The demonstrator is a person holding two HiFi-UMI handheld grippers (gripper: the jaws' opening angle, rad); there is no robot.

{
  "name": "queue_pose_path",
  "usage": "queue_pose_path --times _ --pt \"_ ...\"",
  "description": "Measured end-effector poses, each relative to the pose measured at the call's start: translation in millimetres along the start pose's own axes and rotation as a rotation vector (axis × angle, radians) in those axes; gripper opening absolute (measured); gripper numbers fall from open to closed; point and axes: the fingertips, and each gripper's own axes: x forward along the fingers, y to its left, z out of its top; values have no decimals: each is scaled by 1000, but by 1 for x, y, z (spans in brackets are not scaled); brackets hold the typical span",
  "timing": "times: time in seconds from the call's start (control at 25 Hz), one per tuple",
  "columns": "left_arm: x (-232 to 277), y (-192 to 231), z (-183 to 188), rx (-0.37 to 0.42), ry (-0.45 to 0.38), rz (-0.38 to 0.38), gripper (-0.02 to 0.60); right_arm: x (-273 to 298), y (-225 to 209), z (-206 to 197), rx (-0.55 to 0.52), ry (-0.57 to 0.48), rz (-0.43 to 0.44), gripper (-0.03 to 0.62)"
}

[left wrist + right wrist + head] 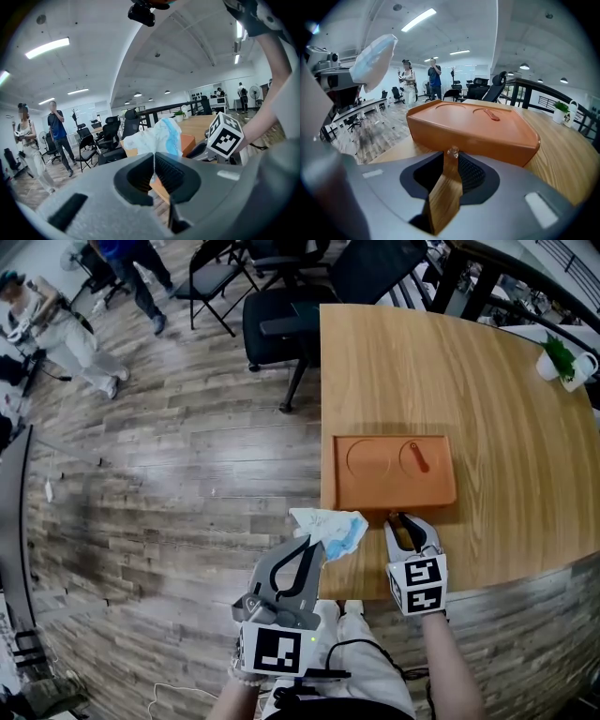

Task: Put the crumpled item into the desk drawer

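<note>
Left gripper view shows the left gripper [153, 157] with jaws clenched on the crumpled item [157, 136]. The right gripper [449, 158] has its jaws pinching the drawer knob [452, 151] at the near edge of the desk [562, 154].

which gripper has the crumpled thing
The left gripper: it pinches the crumpled white-and-blue item; the right gripper is on the knob of the orange drawer.

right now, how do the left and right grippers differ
The left gripper pinches the white-and-blue crumpled item in its jaws; the right gripper has its jaws on a small clear knob. The left gripper is in the air off the desk corner; the right gripper is at its front edge, near the orange tray. Both are shut on something.
</note>
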Motion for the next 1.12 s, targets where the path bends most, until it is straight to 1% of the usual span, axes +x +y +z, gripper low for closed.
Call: queue_pose_path --times 0.24,0.52,1.12 --pt "-1 -1 -3 5 14 -2 12 4 -5 0 21 3 -9 74" --pt "-3 -5 -4 10 13 -10 13 4 -7 -2 48 5 -12 78" --pt "-4 -7 -1 18 6 -16 12 -13 4 -17 62 24 -4 78"
